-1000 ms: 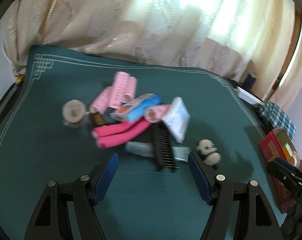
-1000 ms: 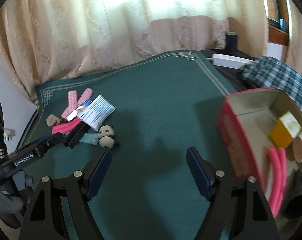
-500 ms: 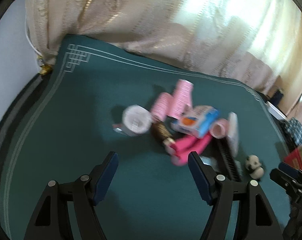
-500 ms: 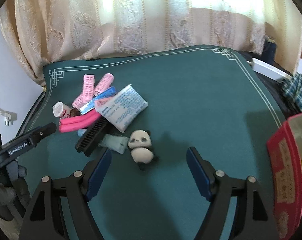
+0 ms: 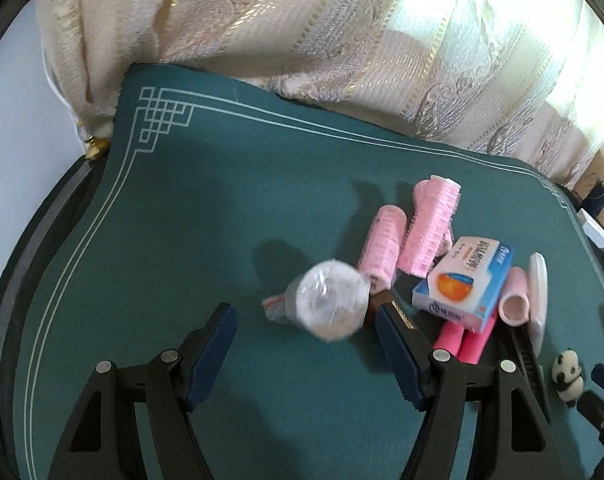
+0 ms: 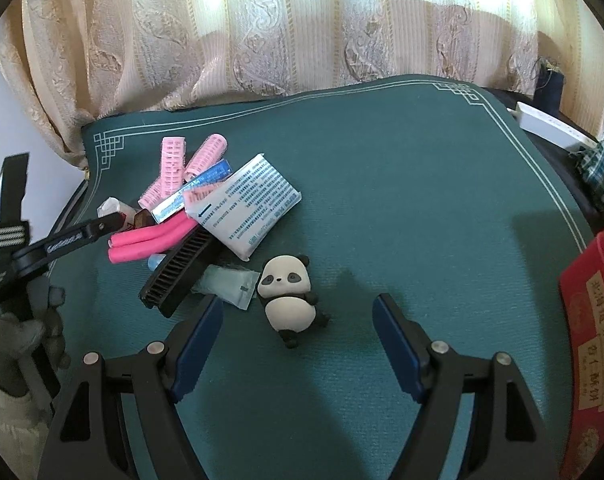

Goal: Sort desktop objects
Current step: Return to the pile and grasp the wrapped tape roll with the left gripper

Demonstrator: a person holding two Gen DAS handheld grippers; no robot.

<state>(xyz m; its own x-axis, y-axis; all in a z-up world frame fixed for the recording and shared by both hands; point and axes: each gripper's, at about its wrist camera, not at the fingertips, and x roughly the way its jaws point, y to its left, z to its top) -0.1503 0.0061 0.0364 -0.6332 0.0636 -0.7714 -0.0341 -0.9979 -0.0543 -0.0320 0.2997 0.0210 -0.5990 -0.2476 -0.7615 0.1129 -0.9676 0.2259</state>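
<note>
Most sorting is left, I'd judge: hair rollers [image 6: 173, 168], comb [image 6: 178, 268] and tissue pack [image 6: 248, 204] lie heaped on the green surface [image 6: 382, 184]. Left gripper [image 5: 306, 346] frames a wrapped bottle [image 5: 330, 300], right gripper [image 6: 298, 344] the panda figurine [image 6: 288, 296]; both jaws wide, empty.

Two wrist fisheye views are looking steeply down along their own fingers at a green table mat [image 5: 222, 208], curtain at twelve o'clock. The left view is sitting close over the pile. The right view is facing the panda figure [image 6: 288, 296]; both are sharing the pile and panda figure [image 5: 567, 374].
</note>
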